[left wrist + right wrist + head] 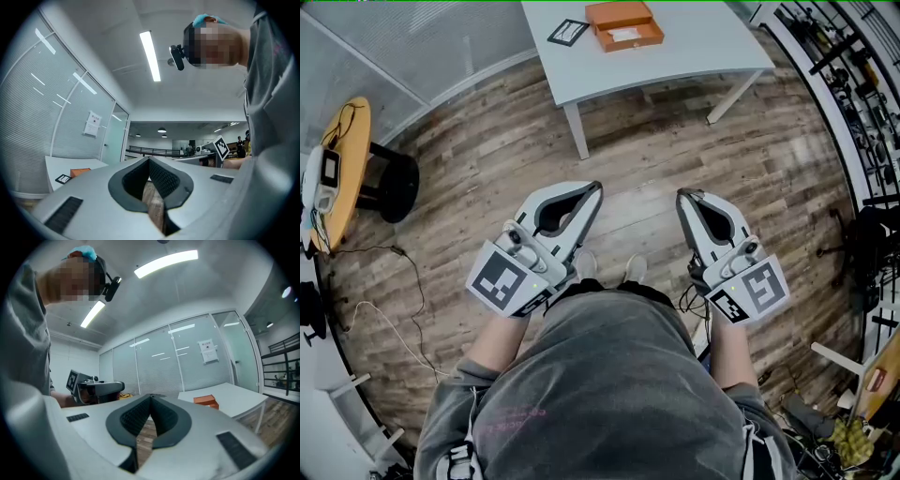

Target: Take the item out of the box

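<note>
1. The left gripper has its jaws closed tip to tip on nothing and is held about level above the wooden floor.
2. The right gripper is likewise closed and empty.
3. The orange box lies on the white counter, well ahead of both grippers, beside a marker card.

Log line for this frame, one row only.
stage: before approach | left gripper: shut, empty | right gripper: shut, empty | box: on table, far from both
</note>
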A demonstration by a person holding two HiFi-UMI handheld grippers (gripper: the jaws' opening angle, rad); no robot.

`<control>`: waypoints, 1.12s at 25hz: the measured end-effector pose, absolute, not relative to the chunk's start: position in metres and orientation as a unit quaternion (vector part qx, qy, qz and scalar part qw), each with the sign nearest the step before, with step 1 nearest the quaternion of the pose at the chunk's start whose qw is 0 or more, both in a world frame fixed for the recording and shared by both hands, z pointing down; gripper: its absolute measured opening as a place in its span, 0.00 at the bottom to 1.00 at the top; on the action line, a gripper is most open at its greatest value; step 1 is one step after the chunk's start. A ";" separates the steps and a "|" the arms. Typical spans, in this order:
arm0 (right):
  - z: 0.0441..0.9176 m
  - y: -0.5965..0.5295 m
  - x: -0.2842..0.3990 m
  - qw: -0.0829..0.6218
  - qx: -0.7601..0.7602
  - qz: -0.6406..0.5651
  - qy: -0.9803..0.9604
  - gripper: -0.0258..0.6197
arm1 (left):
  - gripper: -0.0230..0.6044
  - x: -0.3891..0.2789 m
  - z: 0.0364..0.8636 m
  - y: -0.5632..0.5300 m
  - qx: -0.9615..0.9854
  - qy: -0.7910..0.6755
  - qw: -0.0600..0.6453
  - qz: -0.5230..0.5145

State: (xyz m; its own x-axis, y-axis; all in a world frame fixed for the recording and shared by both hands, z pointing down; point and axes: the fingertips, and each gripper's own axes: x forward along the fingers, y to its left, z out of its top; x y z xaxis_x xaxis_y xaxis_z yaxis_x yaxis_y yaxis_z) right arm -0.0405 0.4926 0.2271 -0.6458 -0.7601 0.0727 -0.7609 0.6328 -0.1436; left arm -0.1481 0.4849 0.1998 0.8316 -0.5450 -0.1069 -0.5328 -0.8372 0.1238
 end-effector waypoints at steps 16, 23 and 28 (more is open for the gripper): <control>0.243 0.479 0.012 0.004 0.397 0.105 -0.912 0.05 | 0.04 -0.098 0.210 0.478 0.948 -0.309 0.049 -0.062; 0.249 0.473 0.039 0.007 0.385 0.110 -0.916 0.05 | 0.04 -0.069 0.210 0.474 0.945 -0.319 0.047 -0.058; 0.248 0.471 0.056 0.005 0.379 0.108 -0.919 0.05 | 0.04 -0.050 0.208 0.472 0.944 -0.323 0.042 -0.058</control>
State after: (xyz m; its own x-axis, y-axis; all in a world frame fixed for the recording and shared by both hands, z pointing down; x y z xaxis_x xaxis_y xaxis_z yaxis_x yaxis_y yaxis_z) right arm 0.0558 0.4706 0.2480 -0.7132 -0.6949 0.0919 -0.6973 0.6899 -0.1945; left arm -0.0498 0.4717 0.2083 0.7844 -0.6147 -0.0825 -0.6048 -0.7876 0.1178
